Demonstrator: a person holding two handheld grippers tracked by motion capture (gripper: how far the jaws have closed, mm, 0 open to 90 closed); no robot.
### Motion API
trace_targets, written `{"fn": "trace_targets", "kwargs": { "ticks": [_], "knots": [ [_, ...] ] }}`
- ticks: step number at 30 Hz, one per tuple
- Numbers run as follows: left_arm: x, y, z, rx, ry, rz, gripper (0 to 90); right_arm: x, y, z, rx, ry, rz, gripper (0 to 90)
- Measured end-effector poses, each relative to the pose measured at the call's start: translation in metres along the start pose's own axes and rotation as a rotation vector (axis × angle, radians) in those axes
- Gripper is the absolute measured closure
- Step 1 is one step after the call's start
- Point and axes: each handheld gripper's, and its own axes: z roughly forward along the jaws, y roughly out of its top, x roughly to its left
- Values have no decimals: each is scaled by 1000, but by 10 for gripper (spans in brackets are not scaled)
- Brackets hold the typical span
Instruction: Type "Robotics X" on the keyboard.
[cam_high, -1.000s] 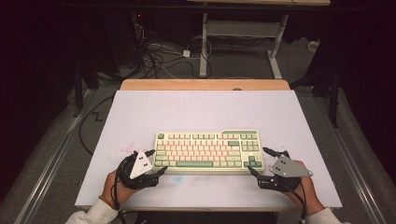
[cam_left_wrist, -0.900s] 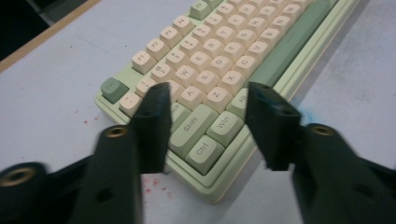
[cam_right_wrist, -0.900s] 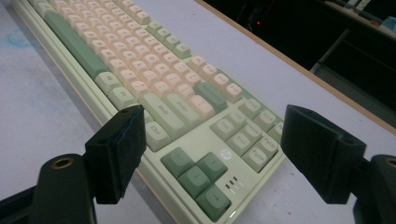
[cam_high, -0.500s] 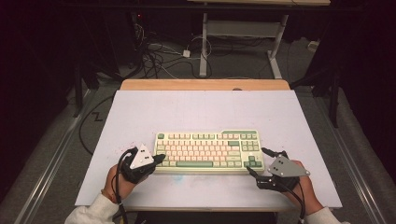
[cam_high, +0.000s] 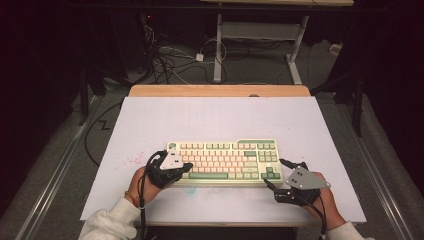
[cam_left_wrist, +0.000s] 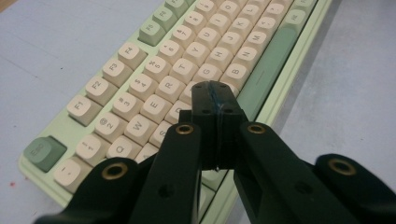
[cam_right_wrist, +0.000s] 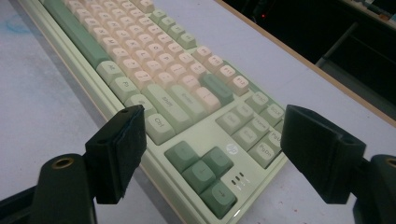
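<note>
A pale green keyboard (cam_high: 225, 157) with cream and green keys lies on the white table top, near the front. My left gripper (cam_high: 188, 167) is shut over the keyboard's left end with nothing in it. In the left gripper view its jaws (cam_left_wrist: 215, 100) meet just above the letter keys of the keyboard (cam_left_wrist: 154, 65). My right gripper (cam_high: 274, 172) stands open at the keyboard's right front corner. In the right gripper view the arrow keys of the keyboard (cam_right_wrist: 154, 56) lie between its spread pads (cam_right_wrist: 215, 126), which touch nothing.
The white table top (cam_high: 220, 117) ends in a wooden strip (cam_high: 220, 91) at the back. Faint pink marks (cam_high: 131, 161) spot the surface left of the keyboard. Cables (cam_high: 170, 55) and a desk frame (cam_high: 295, 55) stand on the floor behind.
My left gripper has moved right, from beside the keyboard to over its left end, and its jaws have closed. The right gripper has kept still.
</note>
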Motion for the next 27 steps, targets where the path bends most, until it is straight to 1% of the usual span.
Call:
{"fn": "trace_targets", "kwargs": {
  "ticks": [4,9,10,12,14,19,23,26,27],
  "knots": [
    [-1,6,9,14,-14,10,879,1,0,0,3,-1,-4,232],
    [-1,8,17,46,-8,19,879,1,0,0,1,2,-4,232],
    [-1,8,18,46,-8,15,879,1,0,0,3,0,-6,232],
    [0,8,21,60,-14,15,879,1,0,0,4,2,-8,232],
    [0,9,23,68,-6,16,879,1,0,0,6,1,-11,232],
    [1,9,27,80,-5,24,878,0,0,0,2,1,-8,234],
    [0,10,27,82,4,29,878,1,-1,-1,4,3,-12,235],
    [0,9,30,104,0,33,879,1,-1,0,9,5,-15,236],
    [0,9,30,101,2,31,879,1,-1,0,12,6,-16,235]
  ]
}}
